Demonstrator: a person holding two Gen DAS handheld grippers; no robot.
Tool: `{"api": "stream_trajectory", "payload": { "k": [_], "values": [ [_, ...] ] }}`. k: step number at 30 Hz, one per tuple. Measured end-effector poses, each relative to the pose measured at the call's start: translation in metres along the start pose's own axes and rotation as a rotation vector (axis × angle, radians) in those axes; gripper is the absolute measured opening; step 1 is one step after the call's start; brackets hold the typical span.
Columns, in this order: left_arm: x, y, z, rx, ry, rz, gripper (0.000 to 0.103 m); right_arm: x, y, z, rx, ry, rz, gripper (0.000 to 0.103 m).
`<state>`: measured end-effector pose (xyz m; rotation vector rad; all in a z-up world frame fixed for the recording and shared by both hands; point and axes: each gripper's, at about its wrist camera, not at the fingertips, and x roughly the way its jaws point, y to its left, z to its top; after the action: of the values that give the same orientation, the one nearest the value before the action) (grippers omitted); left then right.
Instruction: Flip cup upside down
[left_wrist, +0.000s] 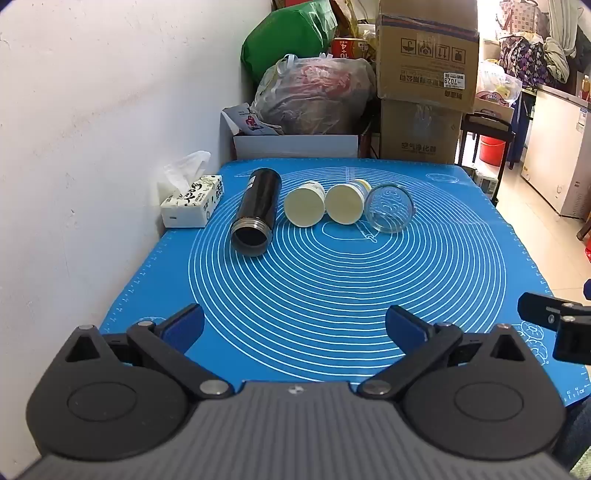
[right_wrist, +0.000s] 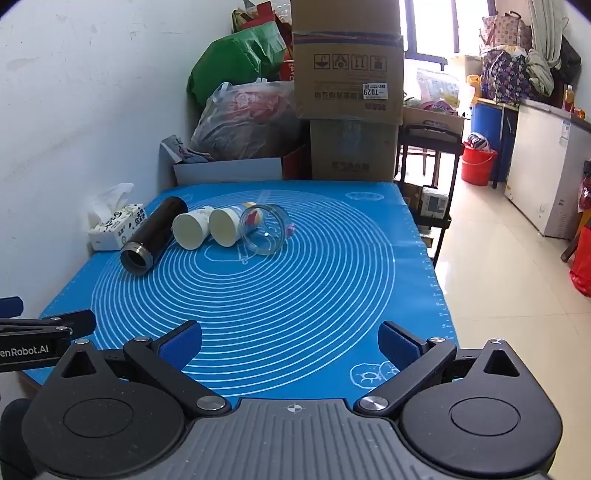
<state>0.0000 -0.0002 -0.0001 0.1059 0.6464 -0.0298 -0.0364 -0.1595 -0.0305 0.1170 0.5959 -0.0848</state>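
Four vessels lying on their sides in a row at the far part of the blue silicone mat with white concentric rings (left_wrist: 332, 295) covering the worktop: a black cylindrical metal flask (left_wrist: 255, 216), open mouth toward the cameras; two cream paper cups (left_wrist: 304, 203) (left_wrist: 347, 203), flat bases toward the cameras; a clear glass cup (left_wrist: 389, 208) at the right end, touching or nearly touching the neighbouring paper cup. Laid down like this, probably so each can be picked up by its side wall and rotated to stand mouth-down. A white tissue box with black print (left_wrist: 192, 205) beside the flask, against the wall.

Left gripper (left_wrist: 295, 326) held low over the near edge, fingers spread wide, nothing between them. Right gripper (right_wrist: 290, 341) likewise, fingers apart and empty, well short of the cups. Both apparently staged for a first reach; no cup turned over yet.
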Motion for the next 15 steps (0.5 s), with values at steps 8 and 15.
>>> {"api": "stream_trajectory", "payload": {
  "k": [8, 15],
  "values": [
    [-0.0003, -0.0008, -0.0004, -0.003, 0.0, 0.001, 0.103, 0.0004, -0.0004, 0.0001, 0.004, 0.009, -0.001, 0.103],
    [-0.0014, -0.0022, 0.0005, -0.001, 0.0, 0.0, 0.103, 0.0008, -0.002, -0.001, 0.005, 0.009, 0.0, 0.103]
  ]
}}
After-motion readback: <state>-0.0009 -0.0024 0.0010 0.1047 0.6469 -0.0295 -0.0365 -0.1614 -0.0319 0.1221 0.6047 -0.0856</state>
